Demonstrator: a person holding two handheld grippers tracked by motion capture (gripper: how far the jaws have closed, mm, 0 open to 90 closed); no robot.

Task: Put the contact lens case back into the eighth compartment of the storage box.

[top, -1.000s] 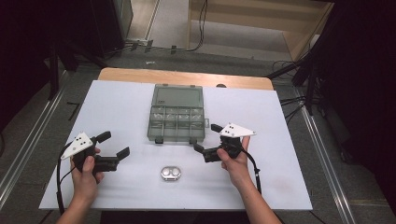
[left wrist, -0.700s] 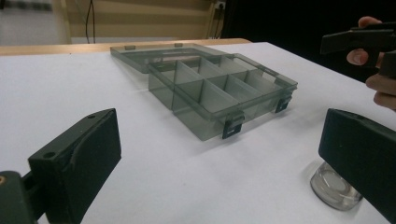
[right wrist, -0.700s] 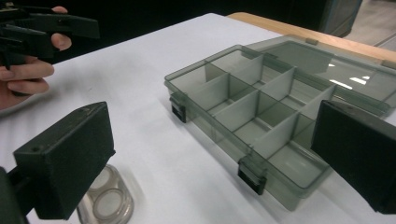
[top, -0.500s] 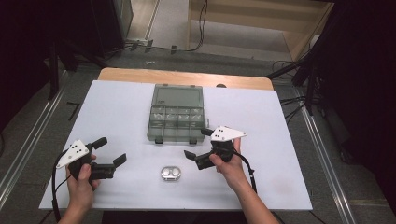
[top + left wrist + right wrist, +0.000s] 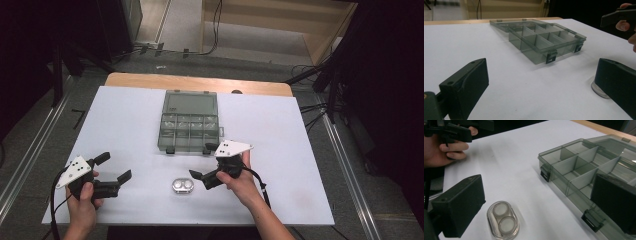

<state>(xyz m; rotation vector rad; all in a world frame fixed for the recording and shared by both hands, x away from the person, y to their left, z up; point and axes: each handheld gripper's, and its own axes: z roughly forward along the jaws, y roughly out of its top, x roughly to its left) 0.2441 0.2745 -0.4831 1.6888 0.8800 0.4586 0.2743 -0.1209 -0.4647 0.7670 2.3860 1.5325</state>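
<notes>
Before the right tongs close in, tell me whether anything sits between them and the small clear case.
Nothing visible does. The right tongs hang open just right of the small clear case, with only bare white table between them. The open compartment box lies farther back, out of that path.

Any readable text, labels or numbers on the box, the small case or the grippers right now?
None can be read.
The organizer box, open: no lettering visible.
The small clear case: no print visible.
The grey plate on the right gripper: dark dots, no characters.
</notes>
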